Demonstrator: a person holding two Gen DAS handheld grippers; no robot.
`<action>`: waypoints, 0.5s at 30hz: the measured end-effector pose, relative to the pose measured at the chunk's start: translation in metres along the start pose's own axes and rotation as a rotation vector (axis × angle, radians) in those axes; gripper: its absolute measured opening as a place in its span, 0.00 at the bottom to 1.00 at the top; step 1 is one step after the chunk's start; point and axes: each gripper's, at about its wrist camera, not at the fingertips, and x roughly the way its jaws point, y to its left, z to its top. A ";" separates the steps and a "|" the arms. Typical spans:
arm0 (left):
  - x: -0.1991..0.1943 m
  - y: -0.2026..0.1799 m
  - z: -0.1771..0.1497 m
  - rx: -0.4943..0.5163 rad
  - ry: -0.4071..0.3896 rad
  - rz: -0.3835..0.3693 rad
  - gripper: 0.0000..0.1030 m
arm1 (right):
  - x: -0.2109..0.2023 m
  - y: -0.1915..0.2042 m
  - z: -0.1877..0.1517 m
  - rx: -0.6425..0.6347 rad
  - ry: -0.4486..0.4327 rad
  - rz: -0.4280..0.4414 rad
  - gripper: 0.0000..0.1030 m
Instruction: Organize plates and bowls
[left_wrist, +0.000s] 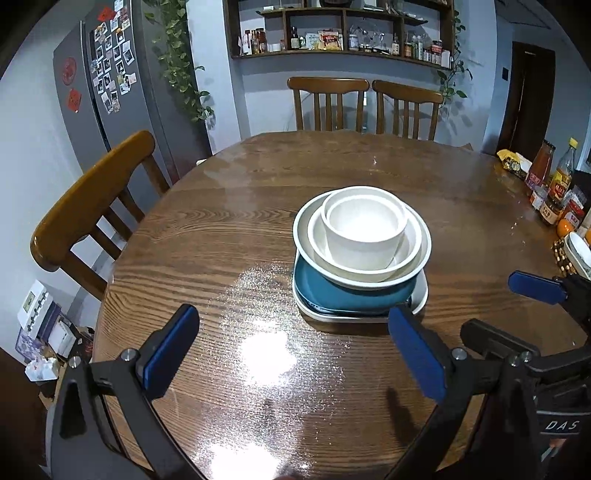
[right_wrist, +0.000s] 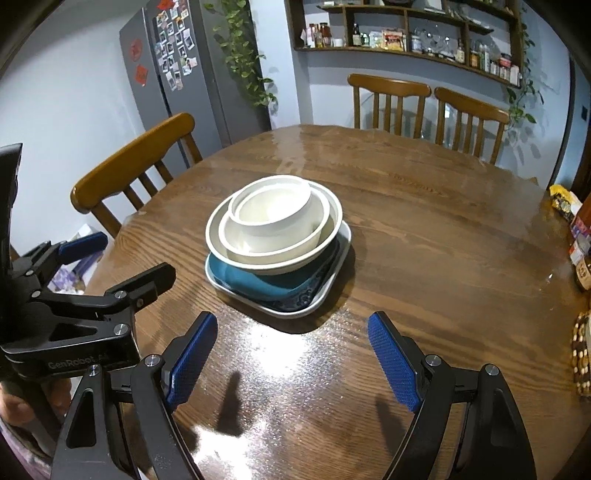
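Note:
One stack of dishes stands mid-table. Three white bowls (left_wrist: 364, 229) (right_wrist: 275, 214) sit nested, smallest on top. Under them lie a teal plate (left_wrist: 325, 291) (right_wrist: 243, 277), a dark patterned plate (right_wrist: 295, 301) and a white square plate (left_wrist: 421, 299) (right_wrist: 332, 291) at the bottom. My left gripper (left_wrist: 291, 350) is open and empty, just in front of the stack. My right gripper (right_wrist: 291, 358) is open and empty, also in front of the stack. The right gripper also shows at the right edge of the left wrist view (left_wrist: 535, 291), and the left gripper shows at the left of the right wrist view (right_wrist: 122, 262).
The round wooden table (left_wrist: 229, 229) (right_wrist: 443, 229) has three wooden chairs around it (left_wrist: 92, 206) (left_wrist: 328, 99) (left_wrist: 406, 107). Sauce bottles and jars (left_wrist: 554, 181) and a snack bag (left_wrist: 511, 160) crowd its right edge. A grey fridge (left_wrist: 110, 85) stands far left.

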 end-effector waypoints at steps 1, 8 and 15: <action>0.000 0.000 -0.001 -0.001 -0.006 0.001 0.99 | -0.001 0.000 0.000 0.005 -0.005 -0.004 0.82; 0.001 0.000 -0.005 -0.011 -0.014 -0.009 0.99 | 0.003 0.001 -0.006 0.009 -0.009 -0.040 0.82; 0.008 0.000 -0.009 -0.020 0.002 -0.016 0.99 | 0.006 0.000 -0.008 0.010 -0.003 -0.053 0.82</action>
